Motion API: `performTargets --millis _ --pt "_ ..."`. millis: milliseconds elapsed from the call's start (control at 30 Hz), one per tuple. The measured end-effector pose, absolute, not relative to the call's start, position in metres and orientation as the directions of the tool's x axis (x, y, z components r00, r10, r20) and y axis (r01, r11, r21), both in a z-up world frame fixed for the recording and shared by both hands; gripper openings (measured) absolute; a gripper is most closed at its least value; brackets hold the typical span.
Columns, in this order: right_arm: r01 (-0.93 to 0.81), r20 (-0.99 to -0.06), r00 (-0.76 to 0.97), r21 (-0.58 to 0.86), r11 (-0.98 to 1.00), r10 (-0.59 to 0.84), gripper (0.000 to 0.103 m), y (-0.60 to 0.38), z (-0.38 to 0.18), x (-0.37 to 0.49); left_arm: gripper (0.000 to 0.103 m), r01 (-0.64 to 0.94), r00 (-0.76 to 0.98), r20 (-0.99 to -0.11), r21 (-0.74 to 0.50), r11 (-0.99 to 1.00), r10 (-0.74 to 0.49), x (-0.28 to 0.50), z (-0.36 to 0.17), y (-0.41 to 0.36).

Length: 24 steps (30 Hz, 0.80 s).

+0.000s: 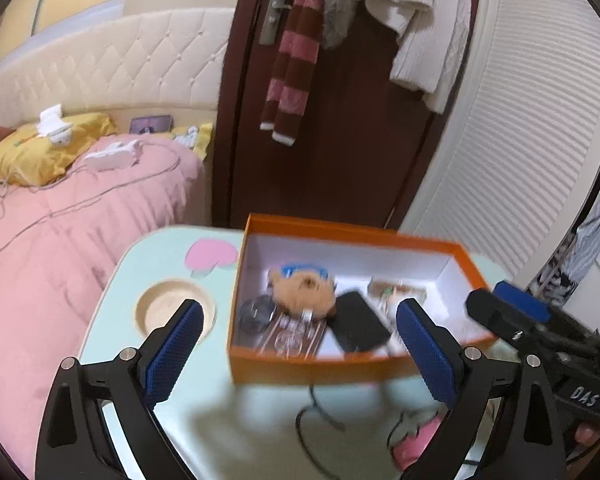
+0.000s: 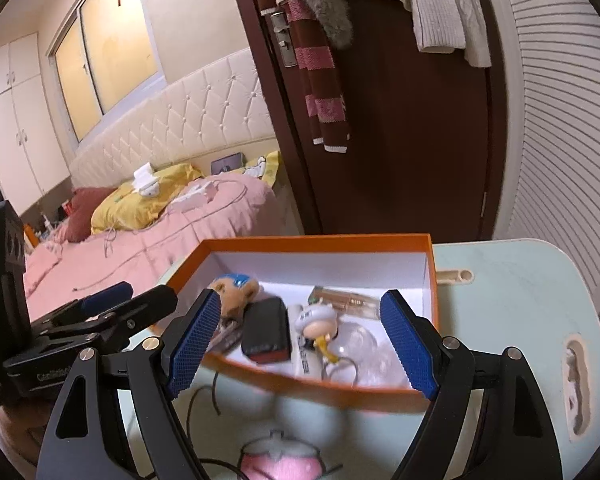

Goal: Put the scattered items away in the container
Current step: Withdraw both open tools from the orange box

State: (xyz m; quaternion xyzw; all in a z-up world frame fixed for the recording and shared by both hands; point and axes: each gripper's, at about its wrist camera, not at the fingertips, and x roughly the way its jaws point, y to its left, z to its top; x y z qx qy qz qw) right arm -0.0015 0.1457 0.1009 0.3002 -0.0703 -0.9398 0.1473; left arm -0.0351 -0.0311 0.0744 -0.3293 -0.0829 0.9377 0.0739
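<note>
Our left gripper (image 1: 300, 344) and right gripper (image 2: 304, 336) both stand spread wide, holding nothing. The orange box (image 1: 300, 372) sits just ahead of both, items inside. Only our right view shows the small doll figure (image 2: 318, 320); the left shows the table's round recess (image 1: 160, 304).

The white letters "DAS" stand on the black body of the right gripper (image 1: 504, 312). Pale lettering on the left gripper (image 2: 128, 300) is too blurred to read.

Both wrist views look down, close, onto the orange box (image 1: 300, 368).
</note>
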Motion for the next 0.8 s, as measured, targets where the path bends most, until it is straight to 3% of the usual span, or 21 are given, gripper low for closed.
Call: performTargets --millis 600,800 --pt "0.04 -0.757 -0.644 0.108 -0.993 -0.108 0.082 0.16 0.05 0.026 0.097 -0.025 -0.629 -0.771 -0.11 -0.994 0.102 -0.016 0.009 -0.019" --pt "0.027 -0.802 -0.593 0.06 -0.998 -0.065 0.085 0.161 0.036 0.021 0.102 -0.04 -0.633 -0.773 -0.029 -0.999 0.047 -0.015 0.004 -0.006"
